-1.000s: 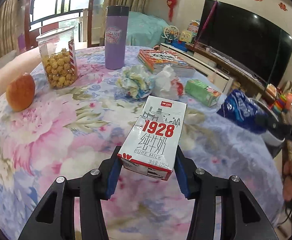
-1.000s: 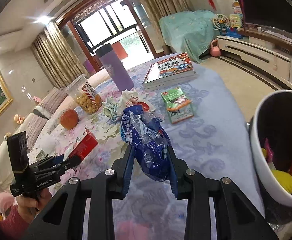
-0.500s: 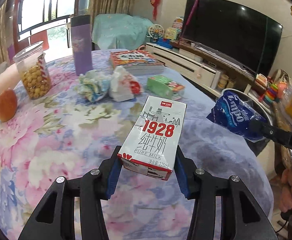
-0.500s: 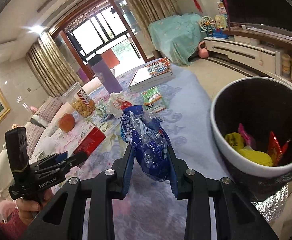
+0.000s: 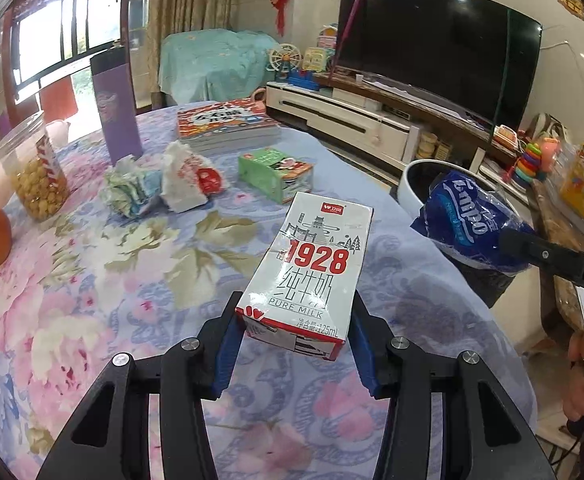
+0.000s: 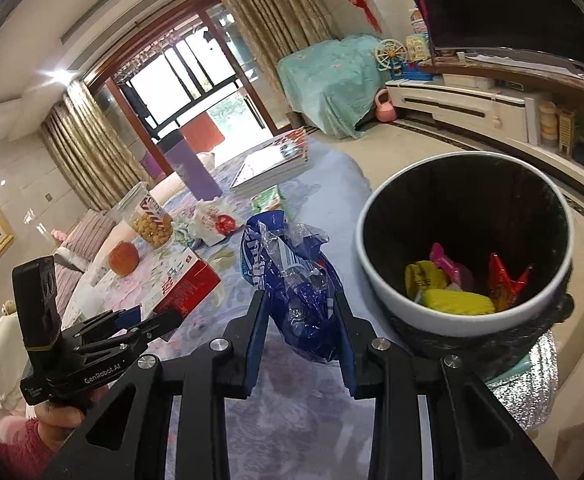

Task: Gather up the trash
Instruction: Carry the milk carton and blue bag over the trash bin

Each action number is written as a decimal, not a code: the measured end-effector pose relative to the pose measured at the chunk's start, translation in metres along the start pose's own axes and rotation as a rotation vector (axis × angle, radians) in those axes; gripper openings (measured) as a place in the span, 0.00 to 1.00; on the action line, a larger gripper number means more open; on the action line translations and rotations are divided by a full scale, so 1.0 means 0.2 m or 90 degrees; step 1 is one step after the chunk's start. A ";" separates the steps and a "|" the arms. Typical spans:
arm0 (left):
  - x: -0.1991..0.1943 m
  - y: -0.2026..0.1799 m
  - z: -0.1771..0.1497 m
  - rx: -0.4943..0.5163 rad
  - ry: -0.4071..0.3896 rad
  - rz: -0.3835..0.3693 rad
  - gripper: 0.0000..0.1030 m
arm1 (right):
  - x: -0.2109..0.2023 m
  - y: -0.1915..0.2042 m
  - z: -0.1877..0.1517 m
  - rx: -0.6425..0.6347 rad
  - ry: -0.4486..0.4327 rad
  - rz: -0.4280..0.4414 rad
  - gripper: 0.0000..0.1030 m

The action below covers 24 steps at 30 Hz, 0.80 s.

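Both hands have carried their loads across the counter [image 5: 91, 320] toward the bin since the earlier frames; in the right wrist view the bin mouth has gone from a sliver at the right edge to fully open.

Left gripper [image 5: 296, 336]: jaws clamped on the base of the milk carton [image 5: 312, 276], held above the counter, top pointing away.
Right gripper [image 6: 302, 320]: jaws clamped on the blue plastic wrapper [image 6: 296, 280], held over the counter's right edge, just left of the bin rim.
Trash bin [image 6: 376, 280]: beside the counter, black liner; yellow, pink and red wrappers already inside.

Step in hand: transport to bin, both items.

Next move, as I judge it: bring the wrapper over the mouth, part the jaws, then the carton likewise. Crumpled tissue [image 5: 131, 192] and a white wrapper [image 5: 187, 184] remain uncollected at the far side.
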<state>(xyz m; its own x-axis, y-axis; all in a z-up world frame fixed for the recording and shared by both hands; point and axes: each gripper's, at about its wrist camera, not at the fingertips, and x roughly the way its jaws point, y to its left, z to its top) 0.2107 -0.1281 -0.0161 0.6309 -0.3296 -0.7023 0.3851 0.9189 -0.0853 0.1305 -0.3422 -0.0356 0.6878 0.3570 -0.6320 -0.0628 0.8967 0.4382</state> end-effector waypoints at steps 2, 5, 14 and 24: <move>0.01 -0.02 0.01 0.004 0.000 -0.003 0.46 | -0.02 -0.02 0.00 0.003 -0.003 -0.004 0.31; 0.02 -0.07 0.03 0.010 0.002 -0.011 0.46 | -0.04 -0.05 0.00 0.007 -0.007 -0.010 0.31; 0.05 -0.21 0.08 0.042 0.004 -0.029 0.46 | -0.13 -0.18 0.01 0.031 -0.030 -0.031 0.31; 0.12 -0.35 0.13 0.071 0.009 -0.047 0.46 | -0.21 -0.30 0.01 0.052 -0.044 -0.060 0.31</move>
<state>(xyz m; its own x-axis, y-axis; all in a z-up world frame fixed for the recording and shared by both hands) 0.2171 -0.2060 -0.0091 0.5886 -0.3918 -0.7071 0.5035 0.8620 -0.0585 0.1063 -0.4124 -0.0336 0.7365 0.2505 -0.6283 0.0615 0.9002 0.4311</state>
